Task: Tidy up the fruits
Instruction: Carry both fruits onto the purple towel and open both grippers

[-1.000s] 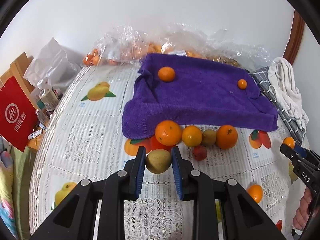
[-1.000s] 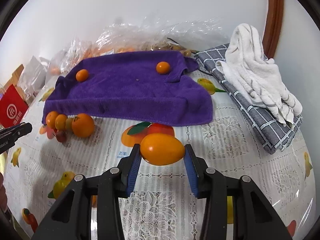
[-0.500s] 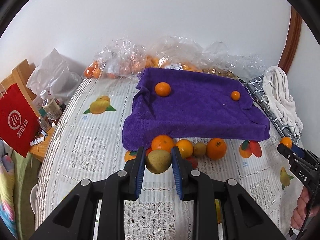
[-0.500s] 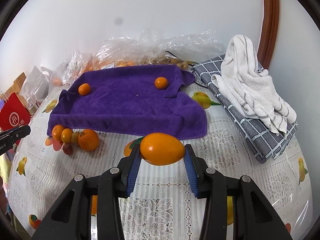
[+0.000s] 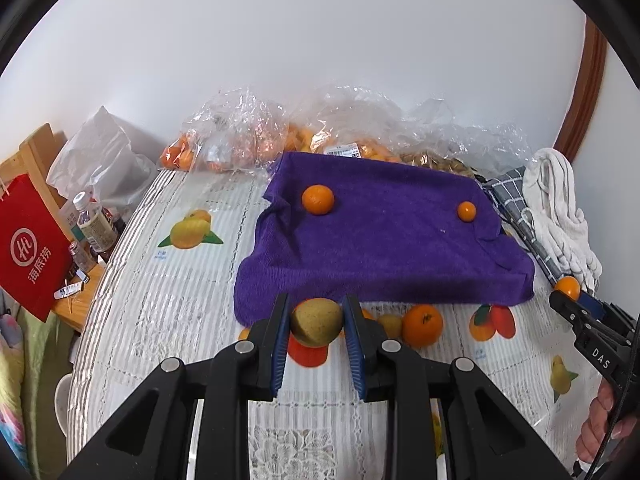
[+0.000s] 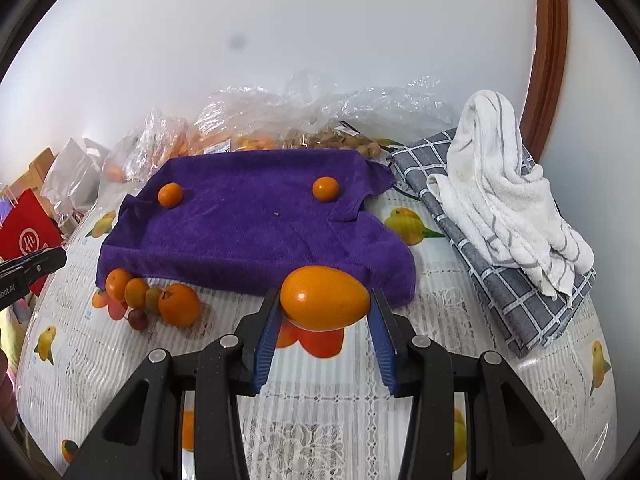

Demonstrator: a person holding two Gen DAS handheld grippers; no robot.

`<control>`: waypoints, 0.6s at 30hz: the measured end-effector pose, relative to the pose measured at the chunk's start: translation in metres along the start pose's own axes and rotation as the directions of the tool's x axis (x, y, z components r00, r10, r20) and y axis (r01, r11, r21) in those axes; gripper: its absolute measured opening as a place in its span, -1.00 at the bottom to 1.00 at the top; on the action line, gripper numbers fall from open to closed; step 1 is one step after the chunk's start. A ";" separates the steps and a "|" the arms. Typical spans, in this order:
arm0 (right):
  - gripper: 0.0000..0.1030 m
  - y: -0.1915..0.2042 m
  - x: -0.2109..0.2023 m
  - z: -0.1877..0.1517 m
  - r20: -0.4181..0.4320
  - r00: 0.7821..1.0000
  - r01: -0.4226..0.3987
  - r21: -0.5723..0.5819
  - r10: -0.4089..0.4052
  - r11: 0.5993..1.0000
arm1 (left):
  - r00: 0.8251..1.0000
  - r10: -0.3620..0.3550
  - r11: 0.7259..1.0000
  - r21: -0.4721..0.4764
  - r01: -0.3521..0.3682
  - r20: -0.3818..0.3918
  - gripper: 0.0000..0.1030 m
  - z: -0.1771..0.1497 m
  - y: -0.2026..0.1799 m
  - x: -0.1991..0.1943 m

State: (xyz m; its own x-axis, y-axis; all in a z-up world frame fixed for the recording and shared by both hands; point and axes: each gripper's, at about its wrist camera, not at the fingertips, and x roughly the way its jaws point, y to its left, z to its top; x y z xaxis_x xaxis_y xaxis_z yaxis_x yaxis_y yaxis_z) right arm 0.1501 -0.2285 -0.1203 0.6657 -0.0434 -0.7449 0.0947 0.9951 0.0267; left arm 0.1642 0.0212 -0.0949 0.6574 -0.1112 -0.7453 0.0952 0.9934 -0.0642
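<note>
Left wrist view, left tongs (image 5: 316, 322): pinching a brownish-yellow round fruit (image 5: 316, 321) between the blue pads, held above the table (image 5: 168, 300) just short of the purple towel (image 5: 384, 248).
Left wrist view, towel: one mandarin (image 5: 317, 199) near its far left corner, one small orange fruit (image 5: 466, 211) near the far right; most of the cloth is bare.
Left wrist view, loose fruit: an orange (image 5: 422, 325) and a few smaller pieces lie on the table along the towel's near edge, partly hidden behind the tongs.
Left wrist view, right tongs (image 5: 568, 300): seen at the right edge, an orange fruit at their tip.
Right wrist view, right tongs (image 6: 324, 308): clamped on an orange egg-shaped fruit (image 6: 324, 297), gripped by its two ends, above the table just before the towel's near right corner.
Right wrist view, row of fruit (image 6: 152, 300): at the towel's near left corner, oranges touching one another, a small red one just in front.
Right wrist view, right side: a white striped towel (image 6: 504, 196) heaped on a grey checked cloth (image 6: 516, 292).
Step in hand, my guess: carrying both fruits to the towel.
Doing it well: bring each piece over a bare patch, well apart from the fruit already there, lower until it touches the cloth, then ease the tongs apart slowly; round fruit rolls, so release low and away from the rumpled edges.
</note>
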 end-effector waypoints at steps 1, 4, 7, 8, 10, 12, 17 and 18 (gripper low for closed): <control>-0.17 0.000 0.003 0.002 -0.004 1.000 -0.008 -0.004 0.008 1.000 | 1.000 -0.008 1.000 -0.010 0.008 0.000 -0.52 0.004 0.002 0.002; -0.17 0.003 0.013 0.009 -0.005 1.000 -0.010 -0.020 0.010 1.000 | 1.000 -0.015 0.999 -0.029 0.015 -0.001 -0.52 0.011 0.005 0.009; -0.17 0.005 0.025 0.018 -0.009 1.000 -0.016 -0.027 0.016 1.000 | 1.000 -0.017 0.999 -0.042 0.017 -0.002 -0.52 0.021 0.009 0.018; -0.17 0.005 0.030 0.022 -0.009 1.000 -0.015 -0.032 0.015 0.999 | 1.000 -0.017 0.999 -0.045 0.017 -0.003 -0.52 0.025 0.009 0.022; -0.17 0.006 0.039 0.029 -0.006 1.000 -0.010 -0.040 0.010 0.999 | 1.000 -0.014 0.999 -0.046 0.014 -0.005 -0.52 0.031 0.010 0.029; -0.17 0.005 0.048 0.037 -0.007 1.000 -0.010 -0.040 0.009 0.999 | 1.000 -0.009 0.999 -0.043 0.009 -0.012 -0.52 0.039 0.010 0.037; -0.17 -0.002 0.080 0.055 -0.028 0.999 -0.020 -0.020 0.020 1.000 | 0.999 -0.020 0.999 -0.040 0.019 -0.037 -0.52 0.055 0.009 0.060; -0.17 -0.003 0.085 0.057 -0.032 0.999 -0.023 -0.018 0.023 1.000 | 0.999 -0.024 0.999 -0.040 0.023 -0.043 -0.52 0.058 0.009 0.065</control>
State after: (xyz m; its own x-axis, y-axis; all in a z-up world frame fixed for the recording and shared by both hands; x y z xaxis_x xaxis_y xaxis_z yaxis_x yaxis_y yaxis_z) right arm 0.2485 -0.2399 -0.1456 0.6433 -0.0180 -0.7654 0.0658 0.9973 0.0319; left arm 0.2511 0.0211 -0.1053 0.6222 -0.1341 -0.7713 0.0802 0.9910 -0.1075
